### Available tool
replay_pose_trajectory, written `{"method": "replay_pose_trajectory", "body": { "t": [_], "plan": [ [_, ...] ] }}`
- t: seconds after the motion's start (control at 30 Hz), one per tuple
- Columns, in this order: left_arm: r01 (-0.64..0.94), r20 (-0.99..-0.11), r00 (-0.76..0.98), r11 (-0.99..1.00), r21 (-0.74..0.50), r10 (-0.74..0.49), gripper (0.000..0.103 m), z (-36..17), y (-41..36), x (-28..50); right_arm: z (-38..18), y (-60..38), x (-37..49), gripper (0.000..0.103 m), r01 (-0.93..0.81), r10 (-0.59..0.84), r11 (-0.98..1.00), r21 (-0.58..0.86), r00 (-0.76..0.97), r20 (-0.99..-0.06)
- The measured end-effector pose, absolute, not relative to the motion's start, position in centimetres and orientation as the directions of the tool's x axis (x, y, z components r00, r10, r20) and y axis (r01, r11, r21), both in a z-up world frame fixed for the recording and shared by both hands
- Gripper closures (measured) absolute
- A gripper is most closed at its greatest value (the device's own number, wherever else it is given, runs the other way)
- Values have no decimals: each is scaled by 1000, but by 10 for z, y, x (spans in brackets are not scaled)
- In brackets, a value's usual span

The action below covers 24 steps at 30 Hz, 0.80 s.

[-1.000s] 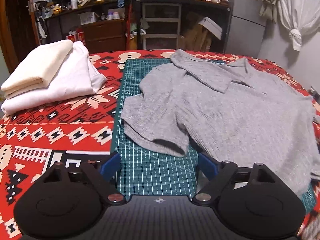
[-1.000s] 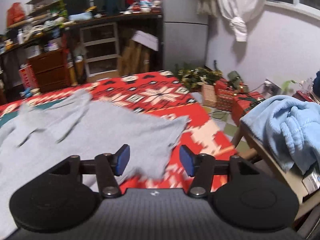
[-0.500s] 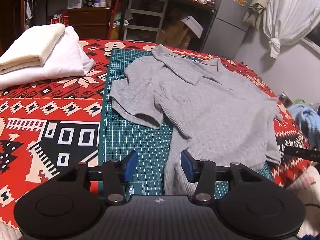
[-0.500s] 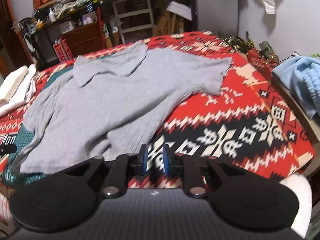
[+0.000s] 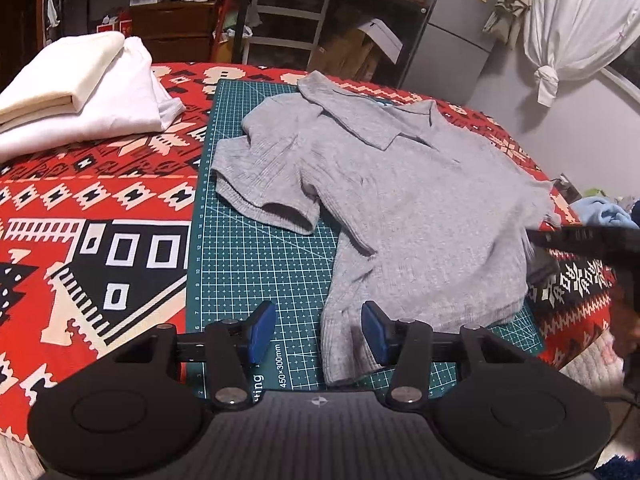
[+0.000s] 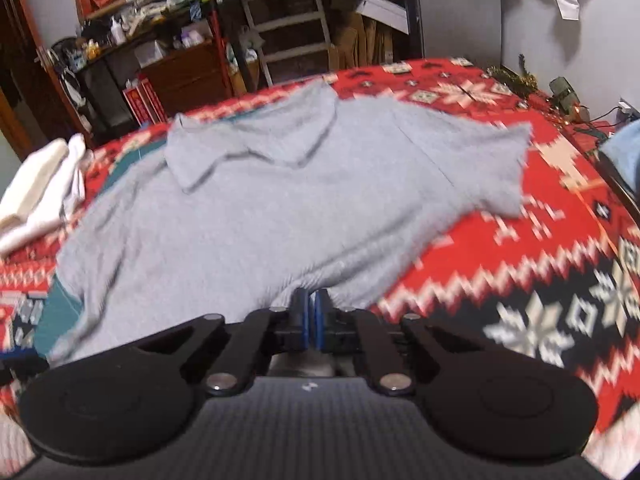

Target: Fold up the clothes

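A grey collared short-sleeved shirt [image 5: 400, 200] lies spread on a green cutting mat [image 5: 256, 264], collar at the far end. My left gripper [image 5: 318, 334] is open, its blue pads astride the shirt's near left hem corner. In the right wrist view the shirt [image 6: 260, 216] fills the middle, blurred. My right gripper [image 6: 311, 312] is shut at the shirt's near right hem edge; whether cloth is between the pads I cannot tell. The right gripper also shows as a dark bar in the left wrist view [image 5: 580, 238].
Folded white and cream clothes [image 5: 80, 92] are stacked at the far left. A red patterned blanket [image 5: 92, 216] covers the surface. Shelves and drawers [image 5: 280, 20] stand behind. A light blue towel [image 5: 604, 212] lies off the right edge.
The right gripper has closed fully and moved forward to the shirt's hem. The left gripper has come closer to the near left hem corner and stayed open.
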<state>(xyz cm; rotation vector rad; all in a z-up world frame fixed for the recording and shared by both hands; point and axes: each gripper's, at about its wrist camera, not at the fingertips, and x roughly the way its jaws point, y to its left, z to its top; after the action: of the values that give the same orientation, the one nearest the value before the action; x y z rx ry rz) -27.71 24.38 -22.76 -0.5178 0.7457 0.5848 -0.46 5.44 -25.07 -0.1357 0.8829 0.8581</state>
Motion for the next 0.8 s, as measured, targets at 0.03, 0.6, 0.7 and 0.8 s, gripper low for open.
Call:
{"method": "replay_pose_trajectory", "body": {
  "t": [0.03,0.6,0.7,0.8],
  "plan": [
    [-655,-748,592,721,-227,301,56,-228,244,-277,-249,59,-1,99,-706,610,665,244,324,-723],
    [-669,-751,598,691,-276,279,56,-236,255,-281,-237,35,16,93,-634,701,628,452,208,-682],
    [-666,-749,602,691,-279,278,56,-237,255,-282,-238,13,17,93,-593,702,645,482,210,-681],
    [-665,-747,605,692,-282,276,56,-237,256,-282,-247,0,17,93,-573,677,671,470,216,-703]
  ]
}}
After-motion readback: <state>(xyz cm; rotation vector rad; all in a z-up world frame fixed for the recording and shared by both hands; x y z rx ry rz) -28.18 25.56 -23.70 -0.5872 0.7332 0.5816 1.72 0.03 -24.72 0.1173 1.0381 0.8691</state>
